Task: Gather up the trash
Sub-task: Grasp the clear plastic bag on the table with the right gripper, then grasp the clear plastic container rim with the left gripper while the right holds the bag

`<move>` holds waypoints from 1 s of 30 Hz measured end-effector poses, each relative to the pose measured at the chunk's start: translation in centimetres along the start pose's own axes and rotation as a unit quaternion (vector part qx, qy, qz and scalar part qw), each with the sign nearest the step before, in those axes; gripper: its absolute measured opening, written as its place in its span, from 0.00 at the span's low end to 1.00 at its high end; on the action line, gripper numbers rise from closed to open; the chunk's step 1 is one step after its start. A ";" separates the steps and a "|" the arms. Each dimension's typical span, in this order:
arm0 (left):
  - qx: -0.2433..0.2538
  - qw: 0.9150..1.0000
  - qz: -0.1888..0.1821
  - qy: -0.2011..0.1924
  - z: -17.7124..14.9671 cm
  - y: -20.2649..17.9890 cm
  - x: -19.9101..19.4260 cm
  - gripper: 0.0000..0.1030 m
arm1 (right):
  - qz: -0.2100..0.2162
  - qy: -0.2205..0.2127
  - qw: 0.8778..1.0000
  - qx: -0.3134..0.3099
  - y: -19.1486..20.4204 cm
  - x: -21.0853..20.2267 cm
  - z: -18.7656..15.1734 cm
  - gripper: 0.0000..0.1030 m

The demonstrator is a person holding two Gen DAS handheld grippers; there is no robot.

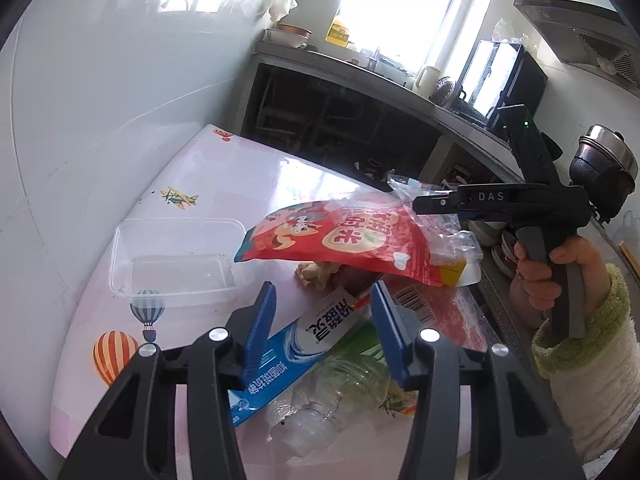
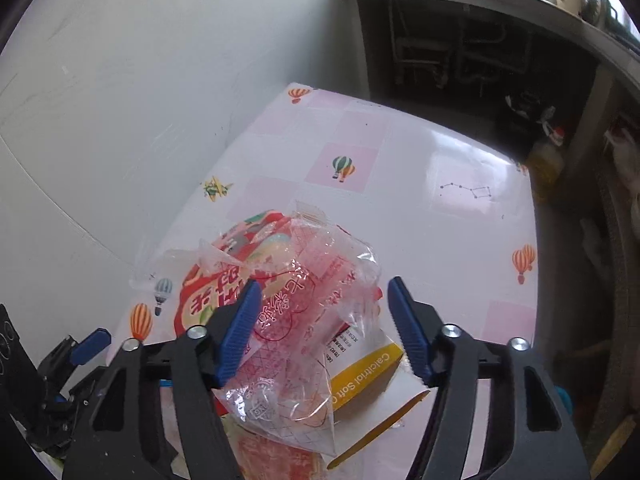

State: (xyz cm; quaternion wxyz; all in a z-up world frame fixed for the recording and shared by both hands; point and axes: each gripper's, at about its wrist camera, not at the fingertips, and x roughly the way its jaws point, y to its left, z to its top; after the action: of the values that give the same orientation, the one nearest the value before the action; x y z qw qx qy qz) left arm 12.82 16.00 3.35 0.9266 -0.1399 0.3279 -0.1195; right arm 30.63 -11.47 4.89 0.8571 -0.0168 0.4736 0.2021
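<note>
A heap of trash lies on the pink patterned table (image 1: 224,184): a red snack bag (image 1: 332,244), a clear crumpled wrapper (image 2: 304,320), a blue-and-white toothpaste box (image 1: 288,352), a crushed clear bottle (image 1: 332,396), crumpled paper (image 1: 316,274) and a yellow-and-white medicine box (image 2: 368,372). My left gripper (image 1: 324,312) is open, its fingers above the toothpaste box. My right gripper (image 2: 324,320) is open, its fingers either side of the clear wrapper and red bag (image 2: 216,284). In the left wrist view the right gripper (image 1: 424,204) hangs over the heap's far side.
An empty clear plastic tray (image 1: 176,256) sits on the table left of the heap. A white wall (image 1: 100,100) borders the table's left side. A kitchen counter (image 1: 400,92) with open shelves stands behind, and a metal pot (image 1: 604,160) at the right.
</note>
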 end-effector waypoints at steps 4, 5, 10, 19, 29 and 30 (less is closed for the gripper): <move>-0.007 1.000 0.010 0.004 -0.7 1.0 -0.5 0.42 | -0.003 -0.013 1.000 0.003 -0.1 -0.9 -0.5 0.23; -0.007 1.000 0.013 0.004 -0.8 1.2 -0.7 0.42 | -0.001 -0.019 1.000 0.004 -0.1 -1.3 -0.7 0.22; -0.011 1.000 0.024 0.003 -1.7 2.2 -1.6 0.41 | 0.027 -0.052 0.998 0.022 -0.3 -2.1 -0.8 0.15; 0.004 1.000 0.001 0.022 -3.1 1.3 -1.3 0.41 | 0.124 -0.114 0.982 0.088 -2.8 -5.5 -1.4 0.14; -0.017 0.999 -0.012 0.026 -1.4 1.2 0.7 0.41 | 0.161 -0.162 0.963 0.144 -6.4 -9.9 -5.5 0.14; -0.022 0.999 -0.009 0.026 -1.2 1.4 0.9 0.41 | 0.161 -0.162 0.961 0.152 -6.8 -10.1 -6.2 0.14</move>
State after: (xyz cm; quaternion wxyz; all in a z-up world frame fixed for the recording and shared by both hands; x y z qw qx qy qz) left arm 12.95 16.76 1.47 0.9132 -0.1601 0.3534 -0.1243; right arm 23.37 -22.38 8.67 0.8708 0.2235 0.3499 0.2633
